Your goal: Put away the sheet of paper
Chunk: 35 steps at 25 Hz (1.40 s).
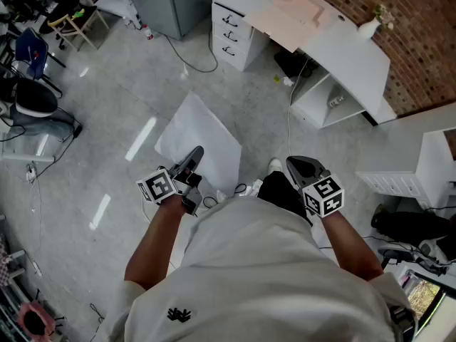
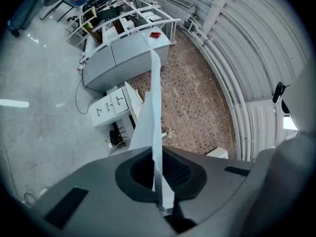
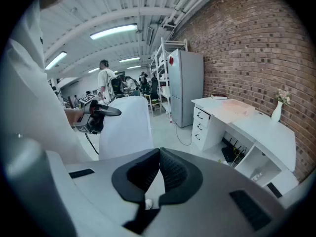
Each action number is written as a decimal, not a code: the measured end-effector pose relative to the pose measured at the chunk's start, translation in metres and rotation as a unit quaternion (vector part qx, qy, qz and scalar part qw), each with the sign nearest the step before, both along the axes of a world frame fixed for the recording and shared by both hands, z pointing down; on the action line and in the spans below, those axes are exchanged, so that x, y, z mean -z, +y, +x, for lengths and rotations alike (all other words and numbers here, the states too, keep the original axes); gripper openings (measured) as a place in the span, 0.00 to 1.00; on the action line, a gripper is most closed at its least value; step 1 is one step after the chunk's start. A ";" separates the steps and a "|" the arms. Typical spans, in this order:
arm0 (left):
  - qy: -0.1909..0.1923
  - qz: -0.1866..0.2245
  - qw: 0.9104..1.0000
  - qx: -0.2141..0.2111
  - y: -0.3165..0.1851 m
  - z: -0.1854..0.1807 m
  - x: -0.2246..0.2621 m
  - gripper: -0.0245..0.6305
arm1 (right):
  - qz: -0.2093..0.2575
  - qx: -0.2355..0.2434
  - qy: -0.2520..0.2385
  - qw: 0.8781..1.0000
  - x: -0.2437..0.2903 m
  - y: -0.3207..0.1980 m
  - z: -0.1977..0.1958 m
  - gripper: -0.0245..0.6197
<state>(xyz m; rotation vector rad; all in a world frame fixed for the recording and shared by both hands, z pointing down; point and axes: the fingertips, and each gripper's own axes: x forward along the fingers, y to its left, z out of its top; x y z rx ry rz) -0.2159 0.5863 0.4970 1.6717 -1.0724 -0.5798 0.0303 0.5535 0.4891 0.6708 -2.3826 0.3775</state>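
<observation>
- one sheet of paper (image 1: 203,142), white, up in the air over the grey floor (image 1: 128,84) in front of the person; it's well apart from the desk; in the left gripper view you see it edge-on (image 2: 155,107), running straight out from the jaws
- left gripper (image 1: 191,164) is clamped tight on the sheet's near edge, both pads pressing on the paper (image 2: 157,158); from the right gripper view it shows off to the left (image 3: 98,113) with the sheet standing beside it (image 3: 127,127)
- right gripper (image 1: 303,168) is holding nothing; its two pads meet at the tips (image 3: 159,150), only floor behind them; it sits near the person's right side, well apart from the paper
- two marker cubes, one per gripper: left one (image 1: 158,186), right one (image 1: 324,195)
- one white desk (image 1: 349,48) against the brick wall (image 1: 420,27); I count three drawer handles on its drawer unit (image 1: 229,34); one pale pink flat thing (image 1: 299,9) lies on top
- one small white vase (image 1: 370,27) with a sprig in it, at the desk's wall side
- one tall grey cabinet (image 3: 185,88) past the desk's drawer end
- one person (image 3: 105,82) standing far back in the right gripper view; too small to tell much more
</observation>
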 end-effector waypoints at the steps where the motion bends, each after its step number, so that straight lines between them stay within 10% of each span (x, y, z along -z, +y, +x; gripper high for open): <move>1: -0.001 0.000 1.000 -0.002 -0.005 0.001 -0.001 0.07 | 0.000 -0.001 0.000 1.000 -0.001 -0.003 0.002 0.08; 24: 0.036 0.008 0.999 -0.024 -0.330 0.098 0.051 0.07 | 0.005 -0.031 -0.058 0.998 -0.021 -0.289 0.083 0.20; 35: 0.085 0.032 0.994 -0.063 -0.509 0.158 0.092 0.07 | -0.008 -0.141 -0.075 0.987 -0.027 -0.394 0.150 0.16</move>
